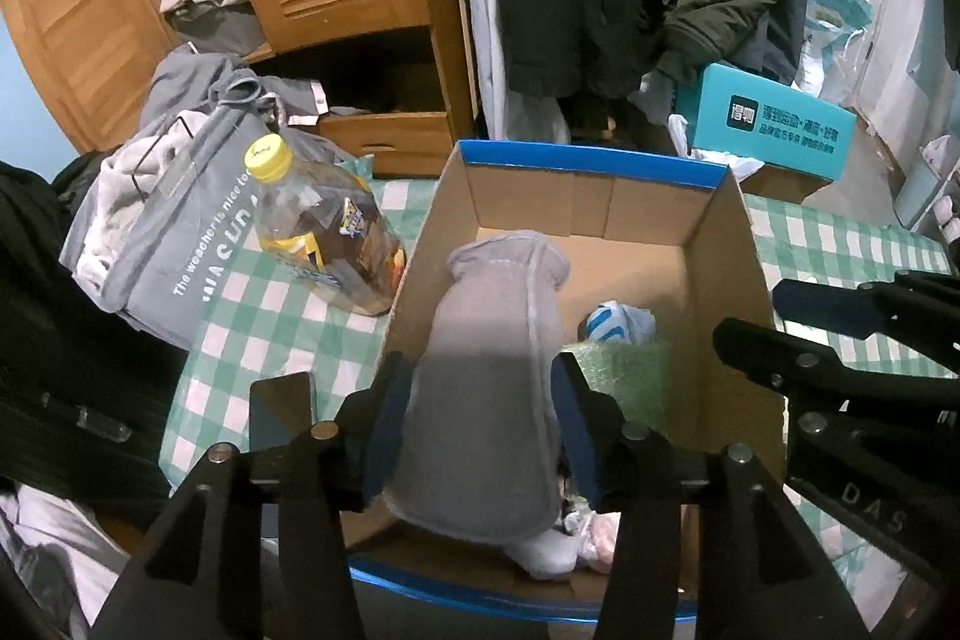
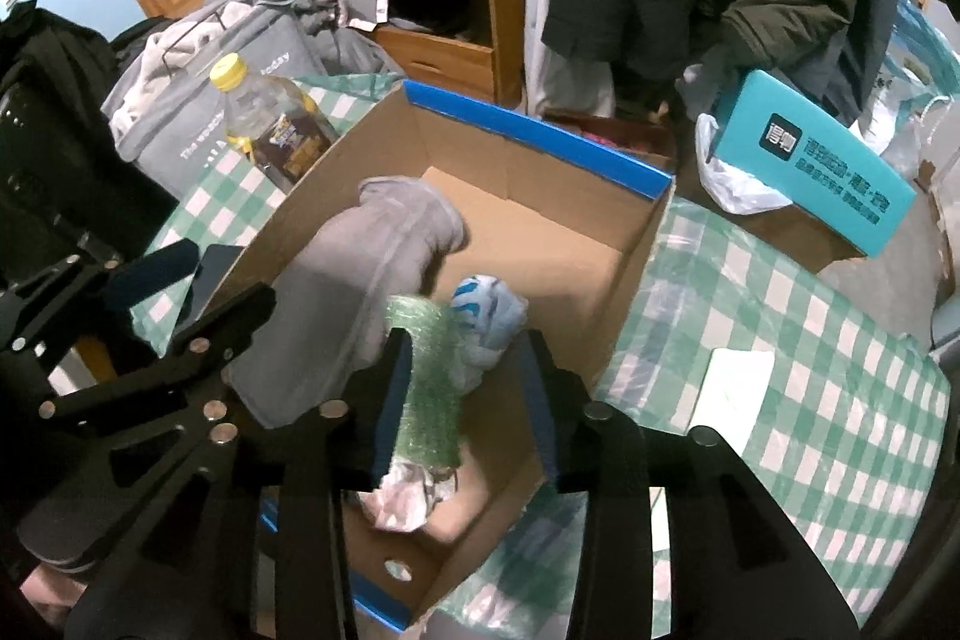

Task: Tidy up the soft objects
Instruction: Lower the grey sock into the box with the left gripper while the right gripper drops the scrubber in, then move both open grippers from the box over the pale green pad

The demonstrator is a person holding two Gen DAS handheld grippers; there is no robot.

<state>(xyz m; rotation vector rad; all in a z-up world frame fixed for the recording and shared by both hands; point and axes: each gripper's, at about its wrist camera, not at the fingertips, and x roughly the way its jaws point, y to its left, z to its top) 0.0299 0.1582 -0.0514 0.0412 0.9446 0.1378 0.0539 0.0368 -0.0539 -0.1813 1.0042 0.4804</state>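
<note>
Left gripper [image 1: 477, 421] was clamped on the grey cloth [image 1: 492, 370], held above the near-left part of the cardboard box [image 1: 738, 280]. Right gripper [image 2: 468, 400] hung spread wide, empty, over the green bubble wrap [image 2: 426, 388] inside. Risk: cloth drapes over the box's left wall on release and slides onto the checked bedcover [image 2: 780, 316], towards the bottle [image 1: 324, 232].

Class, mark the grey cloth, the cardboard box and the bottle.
grey cloth [image 1: 492, 340]: left wrist view, its middle.
cardboard box [image 1: 729, 280]: left wrist view, right inner wall.
bottle [image 1: 336, 244]: left wrist view, its label.
</note>
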